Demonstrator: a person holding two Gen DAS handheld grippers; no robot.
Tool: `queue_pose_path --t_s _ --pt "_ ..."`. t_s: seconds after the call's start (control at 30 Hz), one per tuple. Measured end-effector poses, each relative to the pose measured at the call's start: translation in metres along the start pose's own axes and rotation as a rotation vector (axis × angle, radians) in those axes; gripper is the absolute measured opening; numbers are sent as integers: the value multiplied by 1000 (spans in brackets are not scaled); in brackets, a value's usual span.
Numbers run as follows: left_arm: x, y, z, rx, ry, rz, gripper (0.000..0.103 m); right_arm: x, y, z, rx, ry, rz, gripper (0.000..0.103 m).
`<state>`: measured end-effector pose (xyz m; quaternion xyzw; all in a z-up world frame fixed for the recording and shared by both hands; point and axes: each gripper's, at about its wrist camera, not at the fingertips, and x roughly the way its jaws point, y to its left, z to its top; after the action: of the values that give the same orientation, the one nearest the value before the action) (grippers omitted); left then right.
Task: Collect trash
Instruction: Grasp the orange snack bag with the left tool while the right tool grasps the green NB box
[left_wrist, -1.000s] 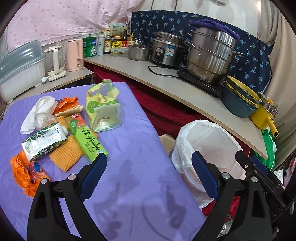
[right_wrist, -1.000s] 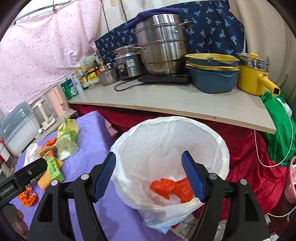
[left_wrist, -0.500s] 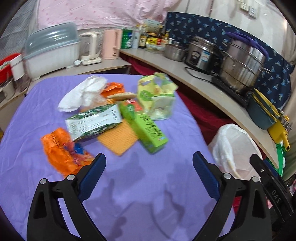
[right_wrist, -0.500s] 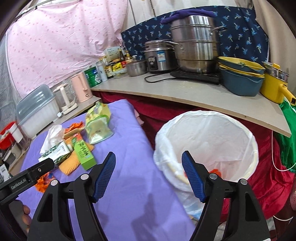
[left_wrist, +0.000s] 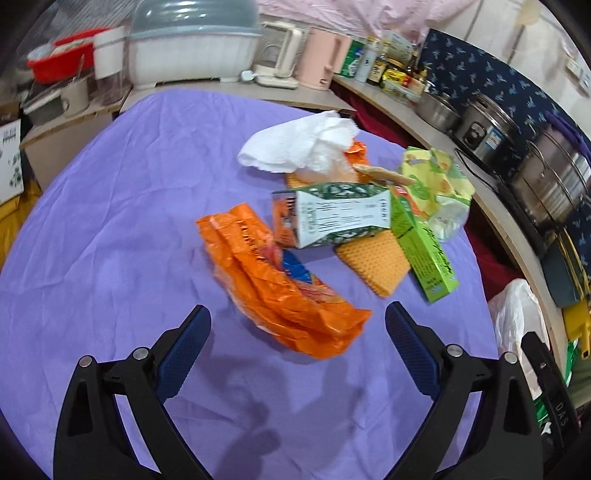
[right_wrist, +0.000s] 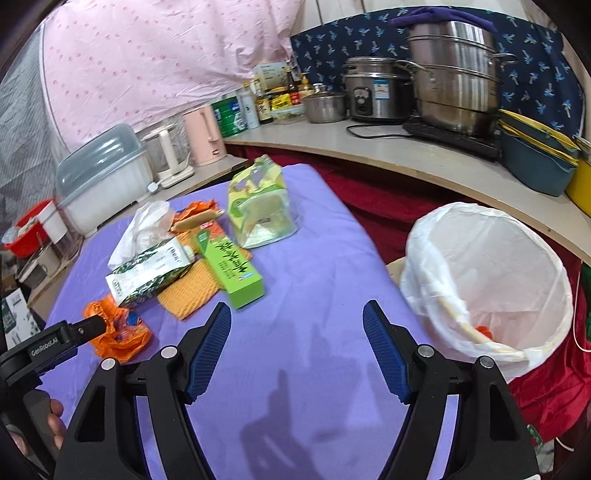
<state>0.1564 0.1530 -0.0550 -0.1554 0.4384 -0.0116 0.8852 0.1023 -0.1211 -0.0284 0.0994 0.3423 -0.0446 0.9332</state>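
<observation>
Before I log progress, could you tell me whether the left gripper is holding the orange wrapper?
No, the left gripper is open, with the orange wrapper lying on the table.

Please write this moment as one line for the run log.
left gripper: open, above orange wrapper | right gripper: open, empty | trash bin: beside table, holds orange scrap | litter on purple cloth

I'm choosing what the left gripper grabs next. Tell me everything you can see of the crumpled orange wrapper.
The orange wrapper is a crinkled, shiny plastic bag, orange with a blue and red print patch. It lies flat and crumpled on the purple cloth, nearest the open left gripper, whose fingers do not touch it. Its far end meets or slips under the green-white carton; contact is unclear. In the right wrist view it sits at the pile's near-left edge.
</observation>
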Motion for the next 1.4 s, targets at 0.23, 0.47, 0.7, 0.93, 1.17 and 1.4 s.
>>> queue_pose_path --t_s 0.23,0.47,0.7,0.93,1.17,1.4 --pt "23 26 5 -94 54 5 91 22 27 1 -39 30 18 71" --pt "43 34 7 -128 81 14 91 57 42 10 -56 56 34 71" --pt "48 21 9 -87 81 -15 72 100 52 23 -74 92 53 71" --pt "50 10 10 -42 83 -34 30 137 59 35 -109 125 87 71" --pt "48 11 11 -44 80 -42 22 161 65 39 -134 160 144 71" --pt "38 9 9 -42 76 -39 21 155 69 34 -136 197 196 41"
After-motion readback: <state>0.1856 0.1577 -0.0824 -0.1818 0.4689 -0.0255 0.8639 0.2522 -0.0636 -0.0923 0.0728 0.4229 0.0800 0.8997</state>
